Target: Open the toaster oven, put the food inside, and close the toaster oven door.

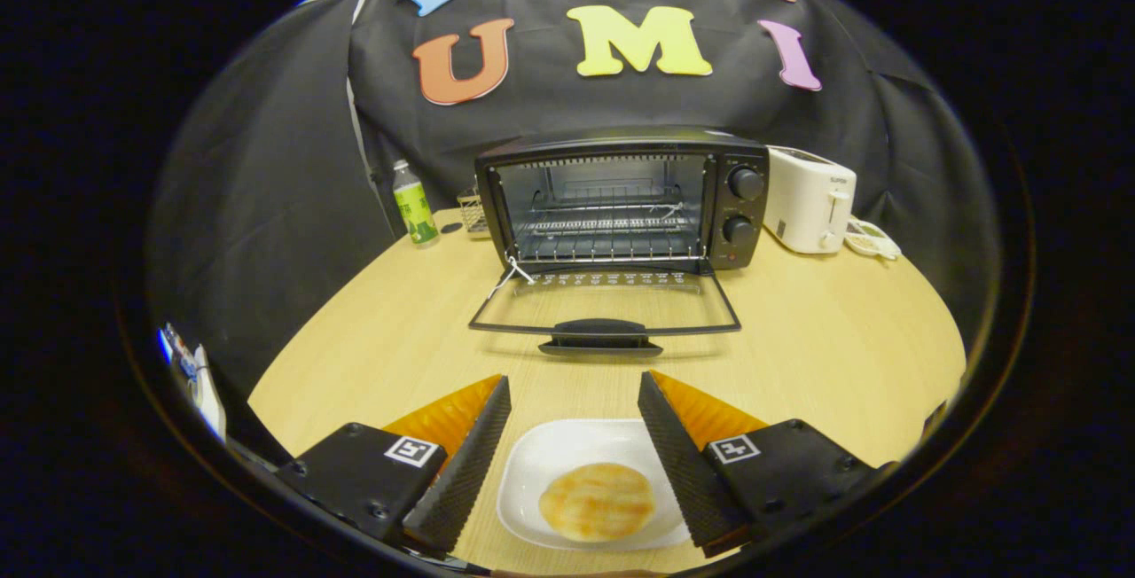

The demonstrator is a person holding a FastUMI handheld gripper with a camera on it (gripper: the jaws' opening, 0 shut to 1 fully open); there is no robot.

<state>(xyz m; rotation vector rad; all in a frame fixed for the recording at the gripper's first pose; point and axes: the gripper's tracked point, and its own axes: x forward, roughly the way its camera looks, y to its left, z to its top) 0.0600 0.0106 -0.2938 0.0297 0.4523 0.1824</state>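
A black toaster oven (621,201) stands at the far side of the wooden table (825,356). Its glass door (606,305) is folded down flat toward me, handle (601,336) at the front, and the wire rack (607,237) inside is bare. A round golden flatbread (597,502) lies on a white square plate (550,458) close below me. My gripper (575,394) is open and hovers over the plate, one finger on each side of it. Neither of the fingers (465,463) touches the flatbread.
A white pop-up toaster (809,199) stands right of the oven, with a small white object (872,238) beside it. Left of the oven are a green-labelled bottle (414,205) and a small wire holder (473,211). Bare tabletop lies between the plate and the oven door.
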